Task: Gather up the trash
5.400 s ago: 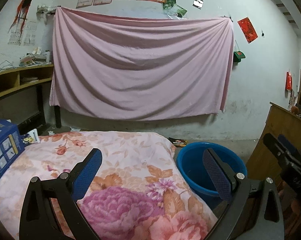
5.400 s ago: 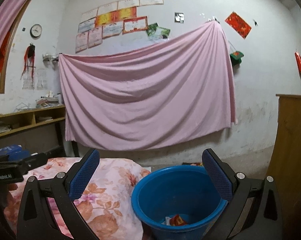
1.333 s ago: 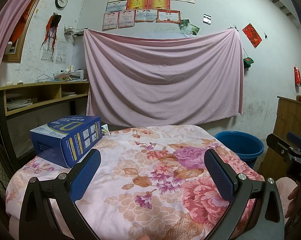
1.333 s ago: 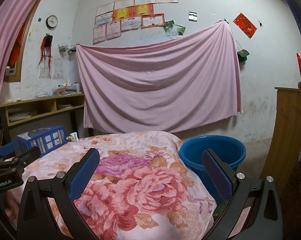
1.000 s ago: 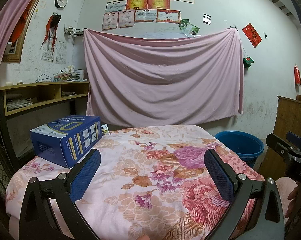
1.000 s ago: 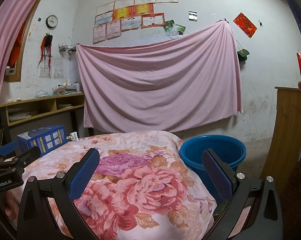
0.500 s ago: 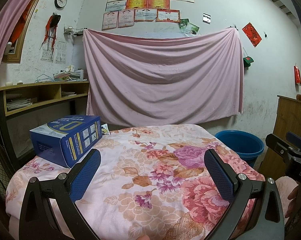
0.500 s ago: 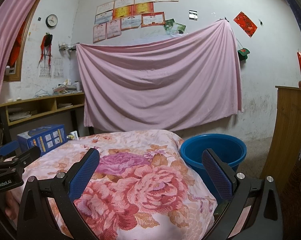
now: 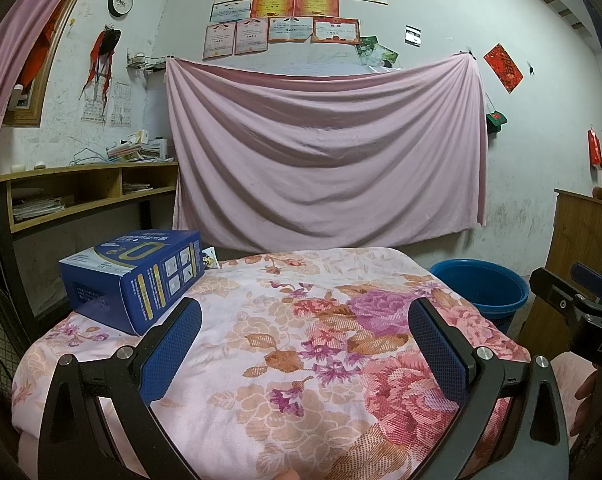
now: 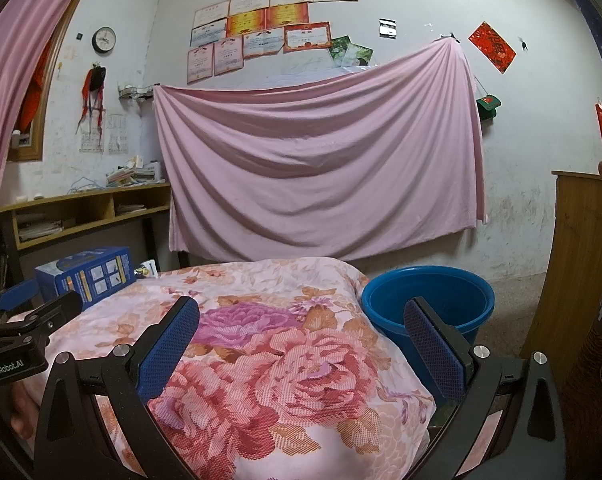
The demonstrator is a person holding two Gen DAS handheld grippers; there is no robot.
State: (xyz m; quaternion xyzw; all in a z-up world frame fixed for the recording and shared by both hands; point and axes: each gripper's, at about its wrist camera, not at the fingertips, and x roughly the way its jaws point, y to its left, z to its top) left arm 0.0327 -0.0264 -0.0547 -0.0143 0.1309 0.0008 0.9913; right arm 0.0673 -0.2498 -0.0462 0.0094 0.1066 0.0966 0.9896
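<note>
A blue cardboard box point(image 9: 137, 276) lies on the far left of a table covered with a floral pink cloth point(image 9: 301, 320); the right wrist view shows the box point(image 10: 87, 274) too. A small printed packet point(image 9: 210, 259) peeks out just behind the box. A blue plastic bucket point(image 10: 429, 300) stands on the floor off the table's right end, also visible in the left wrist view as the bucket point(image 9: 481, 288). My left gripper point(image 9: 305, 336) hangs open over the cloth, empty. My right gripper point(image 10: 301, 332) is open and empty, near the table's right corner beside the bucket.
A pink sheet point(image 9: 325, 160) hangs on the back wall. A wooden shelf unit point(image 9: 85, 192) stands at left, a wooden cabinet point(image 10: 581, 264) at right beyond the bucket. A hand point(image 9: 585, 396) holds the other gripper's body at the lower right.
Since 5.4 s ago both grippers have pulled back from the bucket to face the table. Over the last second nothing has visibly moved.
</note>
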